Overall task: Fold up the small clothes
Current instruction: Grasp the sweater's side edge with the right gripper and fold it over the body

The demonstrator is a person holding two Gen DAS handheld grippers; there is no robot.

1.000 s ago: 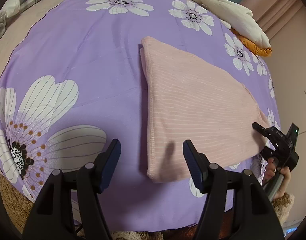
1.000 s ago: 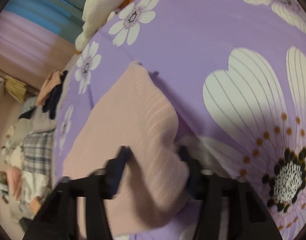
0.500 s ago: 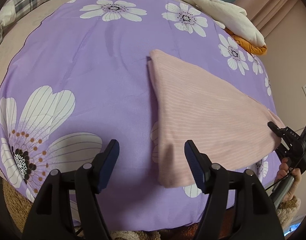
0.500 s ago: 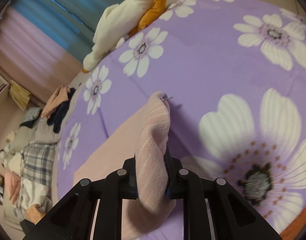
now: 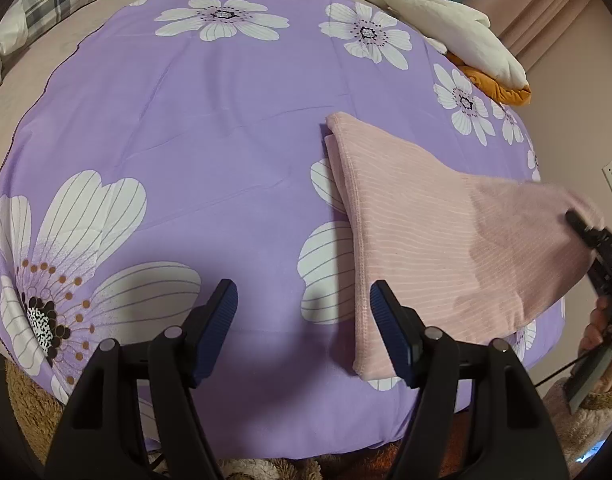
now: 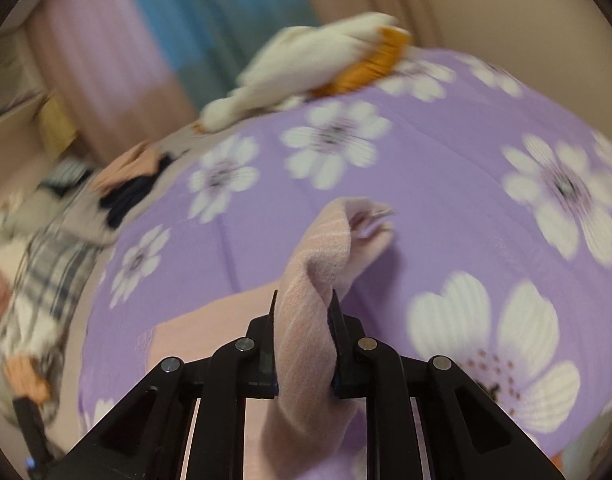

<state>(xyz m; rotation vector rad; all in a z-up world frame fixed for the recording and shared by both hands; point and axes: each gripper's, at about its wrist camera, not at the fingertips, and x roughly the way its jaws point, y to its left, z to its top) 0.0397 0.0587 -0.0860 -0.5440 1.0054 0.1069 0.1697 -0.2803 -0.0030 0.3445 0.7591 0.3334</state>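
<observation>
Pink ribbed garment (image 5: 446,240) lies at the bedspread's (image 5: 226,140) right edge; right gripper (image 6: 302,316) pinches its raised corner. Left gripper (image 5: 302,320) jaws are opening, empty.

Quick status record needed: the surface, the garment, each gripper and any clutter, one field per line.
surface: purple floral sheet
garment: pink striped cloth, one corner lifted, the rest on the sheet
right gripper: shut on the cloth's corner
left gripper: jaws opening, nothing between them, beside the cloth's near edge
clutter: white and orange clothes at the far edge
</observation>
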